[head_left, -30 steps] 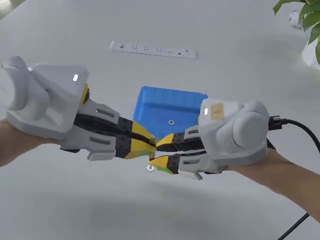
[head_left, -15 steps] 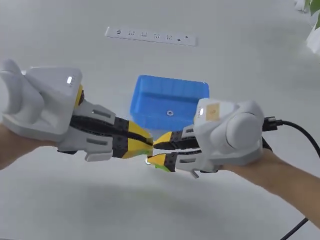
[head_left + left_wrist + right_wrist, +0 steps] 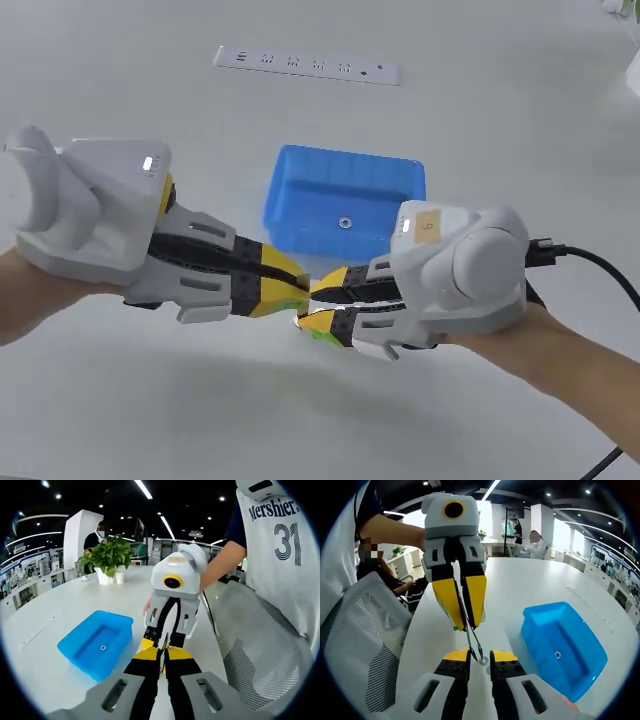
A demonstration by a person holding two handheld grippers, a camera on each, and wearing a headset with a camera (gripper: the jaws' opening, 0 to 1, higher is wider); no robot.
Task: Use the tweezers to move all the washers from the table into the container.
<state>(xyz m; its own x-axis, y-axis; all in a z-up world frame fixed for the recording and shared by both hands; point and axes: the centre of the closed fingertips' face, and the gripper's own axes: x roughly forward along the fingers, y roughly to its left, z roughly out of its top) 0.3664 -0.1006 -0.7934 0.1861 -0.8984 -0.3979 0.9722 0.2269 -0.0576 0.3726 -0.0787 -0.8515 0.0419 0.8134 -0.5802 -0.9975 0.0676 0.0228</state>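
Observation:
My left gripper (image 3: 303, 290) is shut on slim metal tweezers (image 3: 469, 622), which point at my right gripper (image 3: 320, 300); the two meet tip to tip just in front of the blue container (image 3: 345, 158). In the right gripper view the tweezers' tips reach a small washer (image 3: 482, 659) in the narrow gap between my right gripper's (image 3: 480, 656) jaws, which stand slightly apart. I cannot tell whether the tips pinch that washer. One washer (image 3: 345, 222) lies on the container's floor. In the left gripper view the tweezers (image 3: 164, 647) run from the left gripper (image 3: 163, 656) toward the facing right gripper (image 3: 163, 639).
A white power strip (image 3: 305, 66) lies beyond the container. A black cable (image 3: 590, 265) trails from the right gripper. A potted plant (image 3: 107, 560) stands at the far table edge. A mesh chair (image 3: 365, 640) sits behind the person at the near edge.
The head view has shifted slightly. Both grippers stay tip to tip; the washer seen on the table under the jaws one second ago is now mostly covered by them.

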